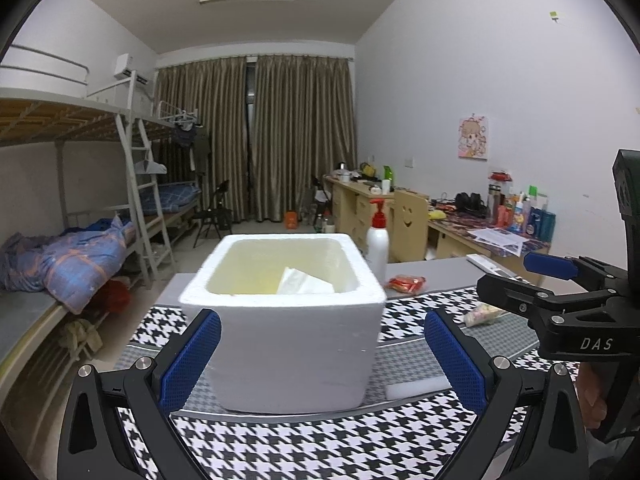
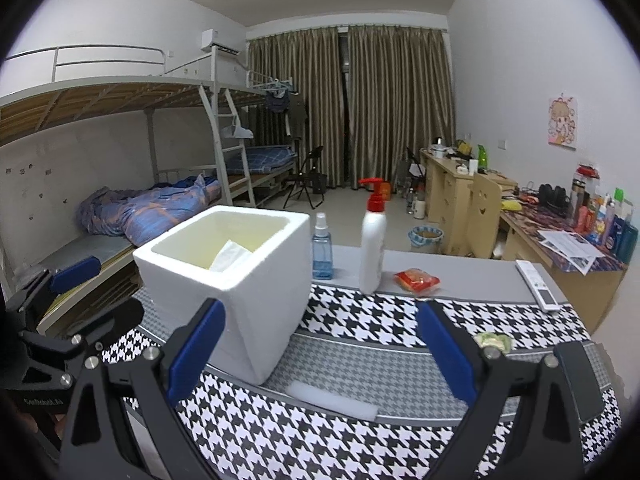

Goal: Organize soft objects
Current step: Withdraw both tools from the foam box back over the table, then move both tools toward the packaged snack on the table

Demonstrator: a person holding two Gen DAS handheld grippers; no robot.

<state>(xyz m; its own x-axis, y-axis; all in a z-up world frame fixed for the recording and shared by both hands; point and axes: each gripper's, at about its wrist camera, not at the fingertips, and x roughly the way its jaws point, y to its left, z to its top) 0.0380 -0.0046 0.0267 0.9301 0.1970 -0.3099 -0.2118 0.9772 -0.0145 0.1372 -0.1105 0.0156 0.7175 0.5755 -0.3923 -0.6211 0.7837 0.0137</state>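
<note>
Room: dormitory with bunk beds along one wall, drawn curtains at the far end, cluttered desks on the other side.
Surface: table covered by a houndstooth cloth, a bare grey strip running along its far edge.
Container: white foam box stands toward the left part of the cloth, open at the top.
Done so far: one pale folded item, likely a tissue pack, lies inside the box, so the sorting seems to have begun.
Left to do: a white foam strip lies on the cloth near its front edge, just beside the box; a small pale packet sits toward the right edge; a red packet rests on the grey strip at the far edge.
Probably not for the box: pump bottle, blue spray bottle and remote, all on the far grey strip.
Left gripper: jaws spread wide, holding nothing, facing the box.
Right gripper: jaws released and bare, over the foam strip.
Hard to tell: box floor is mostly hidden by its walls; the pale packet is partly covered by a finger; what the packets contain cannot be read.
</note>
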